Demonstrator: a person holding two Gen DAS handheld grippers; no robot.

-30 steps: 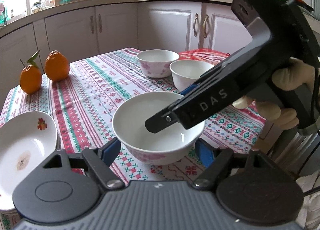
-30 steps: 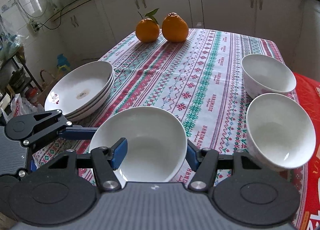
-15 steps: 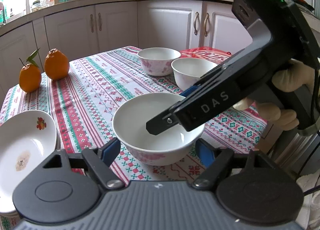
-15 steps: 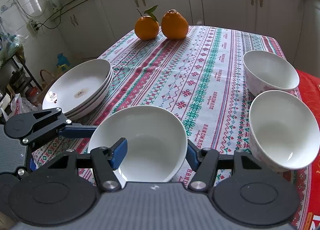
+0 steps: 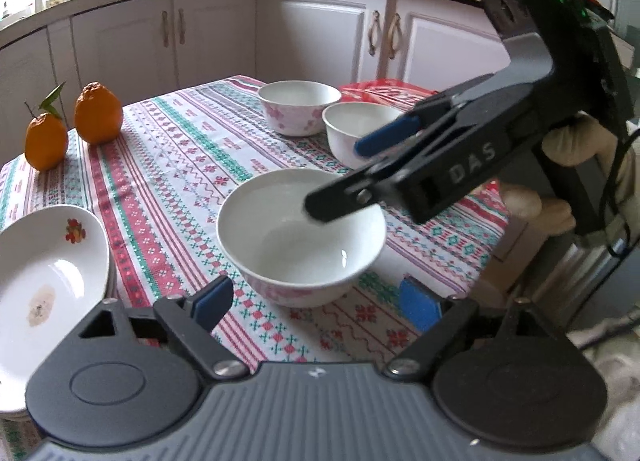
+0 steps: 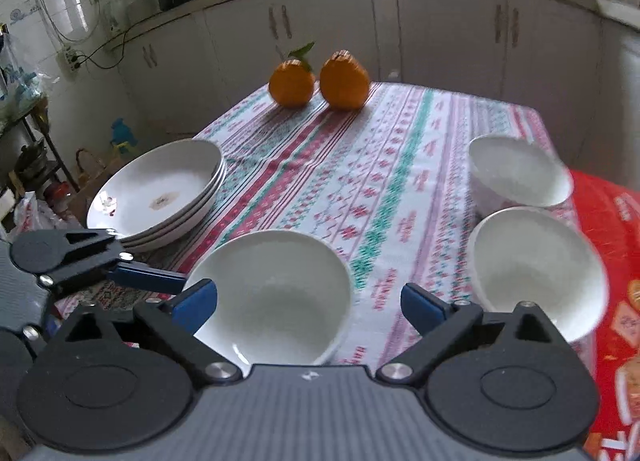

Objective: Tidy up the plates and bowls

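Near bowl (image 5: 301,237) sits on tabletop (image 5: 172,165), dead ahead of both tools. Right tool (image 6: 308,301) fingers apart, above the rim, nearer. Left tool (image 5: 316,301) apart, just short of it. Two bowls (image 6: 536,269) beyond-right; plate stack (image 6: 160,189) left.

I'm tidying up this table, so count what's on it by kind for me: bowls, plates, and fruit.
Bowls: 3 (near bowl, right bowl, far bowl)
Plates: about 4, in one plate stack; exact count hard to tell
Oranges: 2 (leafy orange, plain orange)
Total: about 9
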